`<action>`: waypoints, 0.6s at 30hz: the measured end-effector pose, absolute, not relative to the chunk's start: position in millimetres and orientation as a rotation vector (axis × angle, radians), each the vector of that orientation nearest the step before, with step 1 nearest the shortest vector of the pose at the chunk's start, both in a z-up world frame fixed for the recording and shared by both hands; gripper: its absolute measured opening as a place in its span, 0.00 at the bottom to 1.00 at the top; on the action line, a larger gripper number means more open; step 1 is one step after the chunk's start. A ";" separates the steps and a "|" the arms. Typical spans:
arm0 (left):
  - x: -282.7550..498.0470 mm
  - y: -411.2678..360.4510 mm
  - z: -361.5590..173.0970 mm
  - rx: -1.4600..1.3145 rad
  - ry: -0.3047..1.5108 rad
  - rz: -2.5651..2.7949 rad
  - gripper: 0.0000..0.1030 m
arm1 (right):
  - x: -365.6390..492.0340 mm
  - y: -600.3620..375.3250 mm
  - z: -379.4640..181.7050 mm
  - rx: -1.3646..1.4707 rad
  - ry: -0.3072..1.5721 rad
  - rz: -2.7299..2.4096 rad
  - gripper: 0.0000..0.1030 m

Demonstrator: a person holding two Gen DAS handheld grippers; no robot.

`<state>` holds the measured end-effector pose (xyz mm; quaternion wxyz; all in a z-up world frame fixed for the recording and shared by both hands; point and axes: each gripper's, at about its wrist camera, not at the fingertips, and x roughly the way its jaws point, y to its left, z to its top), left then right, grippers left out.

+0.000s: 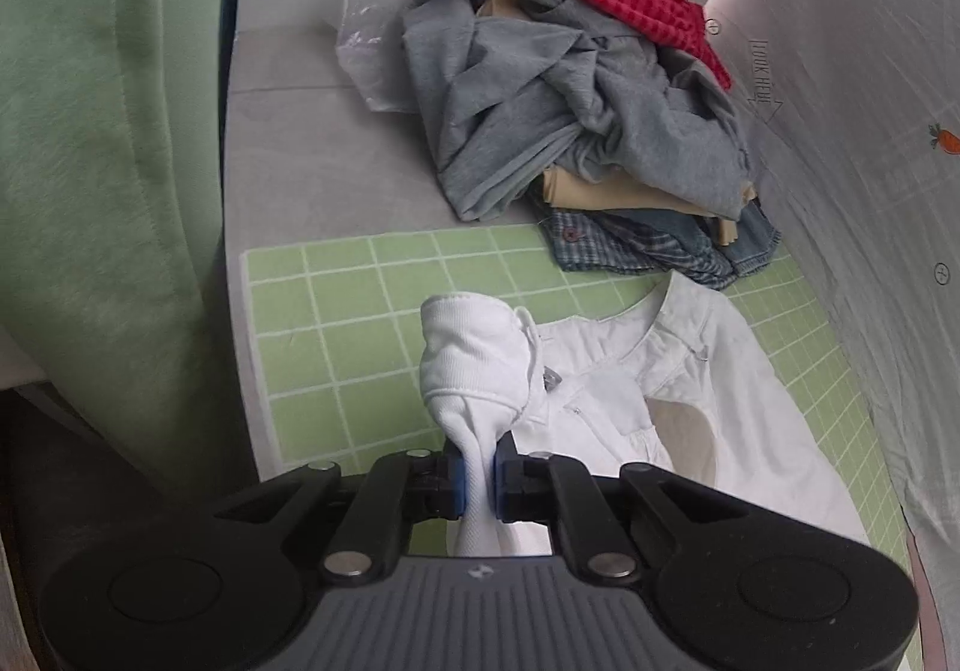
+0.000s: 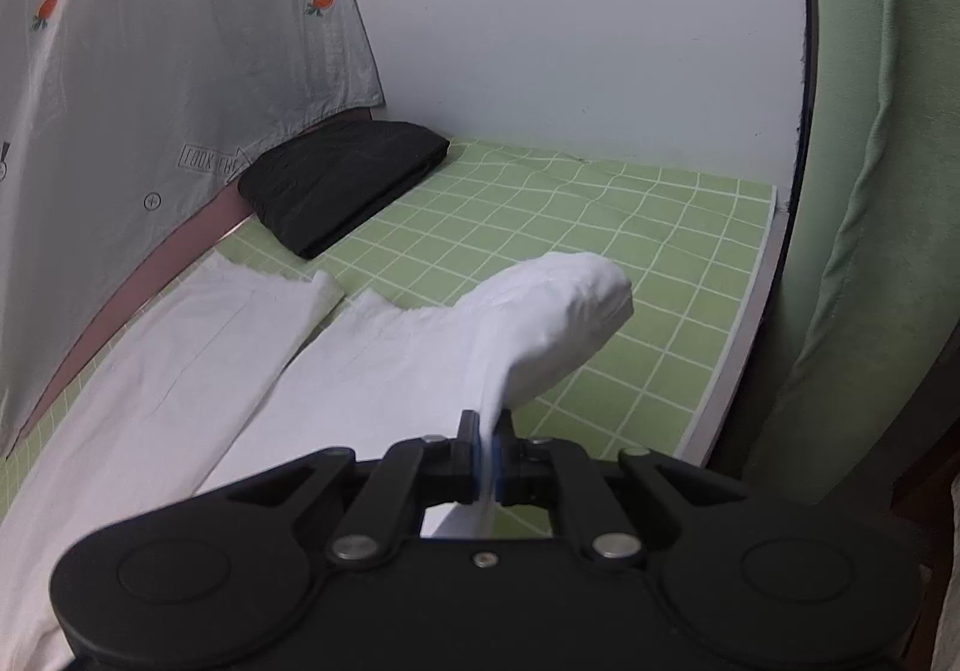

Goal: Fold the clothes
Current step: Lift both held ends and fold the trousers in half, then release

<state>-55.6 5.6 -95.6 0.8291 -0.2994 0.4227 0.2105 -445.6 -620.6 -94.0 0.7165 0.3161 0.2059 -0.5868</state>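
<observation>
White trousers lie on the green grid mat (image 1: 336,323). In the left wrist view my left gripper (image 1: 479,482) is shut on the waistband corner of the white trousers (image 1: 690,389) and lifts it, with the open waist spread to the right. In the right wrist view my right gripper (image 2: 489,467) is shut on a leg end of the white trousers (image 2: 552,311), raised off the mat (image 2: 630,227). The other leg (image 2: 198,329) lies flat to the left.
A pile of unfolded clothes (image 1: 576,95), grey, red, tan and denim, sits beyond the mat with a clear plastic bag (image 1: 366,29). A folded black garment (image 2: 342,185) lies at the mat's far corner. A carrot-print sheet (image 2: 150,47) hangs alongside. A green cushion (image 2: 870,179) borders the table edge.
</observation>
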 end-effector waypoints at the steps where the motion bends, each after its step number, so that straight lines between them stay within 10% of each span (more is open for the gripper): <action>1: -56.4 5.3 -99.0 -0.644 0.905 0.458 0.09 | -444.5 -624.5 -96.4 0.698 0.460 -1.298 0.04; 18: 33.2 -63.5 -33.8 -0.620 0.720 0.382 0.08 | -308.3 -707.8 -37.1 0.570 0.308 -1.188 0.03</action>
